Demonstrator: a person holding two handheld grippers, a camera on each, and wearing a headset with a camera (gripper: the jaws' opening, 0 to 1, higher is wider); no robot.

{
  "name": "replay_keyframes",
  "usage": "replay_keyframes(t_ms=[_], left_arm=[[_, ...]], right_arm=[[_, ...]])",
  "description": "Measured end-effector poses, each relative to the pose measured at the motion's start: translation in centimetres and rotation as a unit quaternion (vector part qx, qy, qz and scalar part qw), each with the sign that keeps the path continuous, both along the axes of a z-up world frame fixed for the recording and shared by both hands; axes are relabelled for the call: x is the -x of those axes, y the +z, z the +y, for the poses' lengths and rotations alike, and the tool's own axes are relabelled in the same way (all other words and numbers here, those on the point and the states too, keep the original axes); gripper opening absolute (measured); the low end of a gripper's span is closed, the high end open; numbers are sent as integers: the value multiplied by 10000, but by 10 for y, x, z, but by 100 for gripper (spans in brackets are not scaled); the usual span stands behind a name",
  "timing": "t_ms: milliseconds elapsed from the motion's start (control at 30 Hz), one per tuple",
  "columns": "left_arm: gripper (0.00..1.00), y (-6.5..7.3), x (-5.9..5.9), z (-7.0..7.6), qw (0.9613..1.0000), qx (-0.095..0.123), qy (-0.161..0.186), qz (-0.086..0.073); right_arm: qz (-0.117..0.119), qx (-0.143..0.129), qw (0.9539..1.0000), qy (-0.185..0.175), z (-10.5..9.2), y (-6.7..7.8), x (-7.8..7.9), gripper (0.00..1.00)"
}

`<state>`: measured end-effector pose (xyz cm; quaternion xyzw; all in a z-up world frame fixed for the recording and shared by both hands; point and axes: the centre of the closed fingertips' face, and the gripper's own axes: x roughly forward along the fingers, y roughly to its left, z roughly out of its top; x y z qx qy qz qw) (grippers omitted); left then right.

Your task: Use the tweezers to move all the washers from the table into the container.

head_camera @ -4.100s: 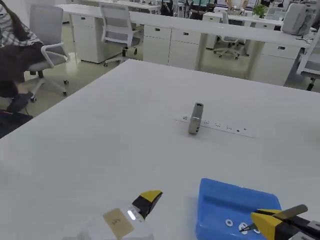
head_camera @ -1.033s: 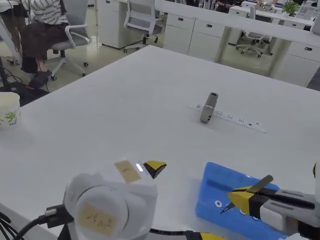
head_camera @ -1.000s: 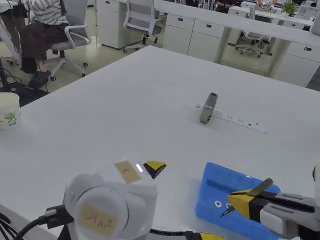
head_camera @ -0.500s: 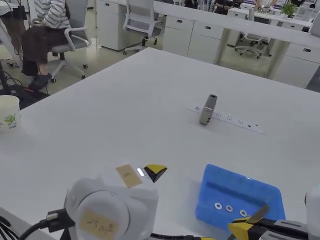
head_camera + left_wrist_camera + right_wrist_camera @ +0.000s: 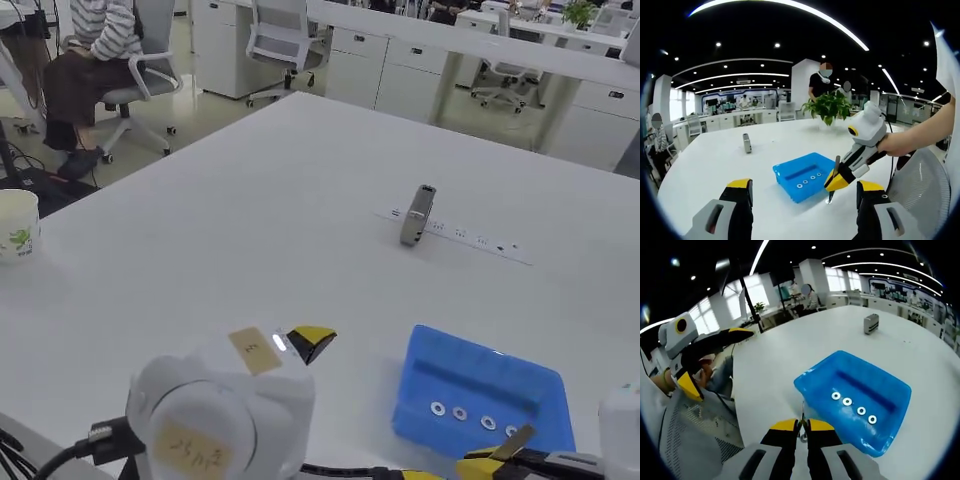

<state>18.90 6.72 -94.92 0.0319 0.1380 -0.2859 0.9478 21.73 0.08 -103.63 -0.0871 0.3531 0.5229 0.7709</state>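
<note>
The white table takes up most of the head view, and its bare top looks free of loose hardware as far as these pictures reach. Near the person's edge sits the blue container, a shallow open tray resting flat. The left gripper hangs idle over the table in front of the tray, its jaws spread wide with nothing between them. The right gripper is clamped tight on the tweezers, whose tips point down at the table just beside the container's near rim. The tips are too fine to tell whether they carry anything. Four washers lie in a loose row on the container's floor, apart from one another. Judging by this, the transfer looks largely or wholly done. What is left is to check the table near the tray for any washer too small to show here.
</note>
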Motion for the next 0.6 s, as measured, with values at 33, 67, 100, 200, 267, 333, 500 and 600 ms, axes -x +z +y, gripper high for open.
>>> replay_keyframes(t_ms=[33, 67, 100, 200, 267, 333, 500, 600], left_arm=[[87, 0, 0, 0, 10000, -6, 0, -1], [87, 0, 0, 0, 10000, -8, 0, 1], [87, 0, 0, 0, 10000, -4, -4, 3], [87, 0, 0, 0, 10000, -3, 5, -1], [87, 0, 0, 1, 10000, 3, 14, 0], [87, 0, 0, 1, 10000, 22, 16, -6], [87, 1, 0, 1, 10000, 21, 19, -8], [87, 1, -1, 1, 10000, 20, 23, -9]], right_arm=[[-4, 8, 10000, 12, 0, 0, 1, 4], [-20, 29, 10000, 28, 0, -1, 1, 4], [-38, 72, 10000, 57, 1, -1, 2, 4], [-89, 136, 9998, 137, 1, -3, 4, 4], [-196, 166, 9994, 230, 3, -3, 6, 4], [-349, 239, 9983, 403, 5, -4, 8, 4], [-711, 373, 9940, 740, 11, -4, 14, 4], [-913, 439, 9912, 850, 12, -5, 16, 3]])
